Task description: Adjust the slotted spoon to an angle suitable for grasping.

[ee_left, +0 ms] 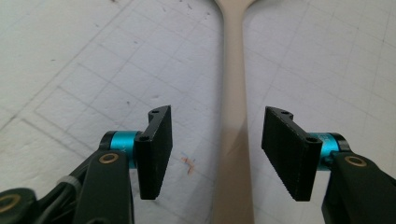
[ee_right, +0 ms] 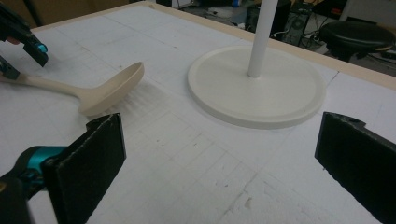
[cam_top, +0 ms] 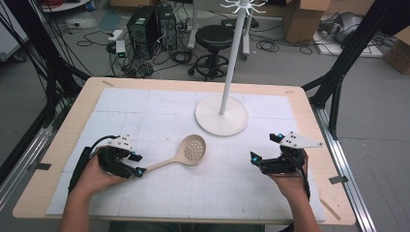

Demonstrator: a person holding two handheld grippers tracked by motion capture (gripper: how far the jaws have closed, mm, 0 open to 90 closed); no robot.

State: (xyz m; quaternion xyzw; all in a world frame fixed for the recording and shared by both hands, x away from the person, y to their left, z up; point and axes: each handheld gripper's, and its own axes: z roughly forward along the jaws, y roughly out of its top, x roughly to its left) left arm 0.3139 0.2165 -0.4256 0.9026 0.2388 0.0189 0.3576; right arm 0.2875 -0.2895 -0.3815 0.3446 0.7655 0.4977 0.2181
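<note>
A beige slotted spoon [cam_top: 194, 149] lies on the white mat, bowl toward the middle and handle pointing to the near left. My left gripper [cam_top: 138, 164] is open at the handle's end. In the left gripper view the handle [ee_left: 233, 93] runs between the two pads [ee_left: 156, 149] with a gap on each side. My right gripper [cam_top: 265, 148] is open over the mat at the near right with nothing between its jaws. The right gripper view has the spoon [ee_right: 109, 91] at the left, the left gripper [ee_right: 23, 60] beyond it, and the right gripper [ee_right: 219, 158] wide apart.
A white stand with a round base [cam_top: 221, 121] and a tall pole [cam_top: 231, 63] rises at the mat's far centre, close to the spoon bowl. The wooden table edge [cam_top: 309, 111] frames the mat. Beyond stand a black stool [cam_top: 214, 36], computer towers [cam_top: 147, 26] and cardboard boxes [cam_top: 302, 19].
</note>
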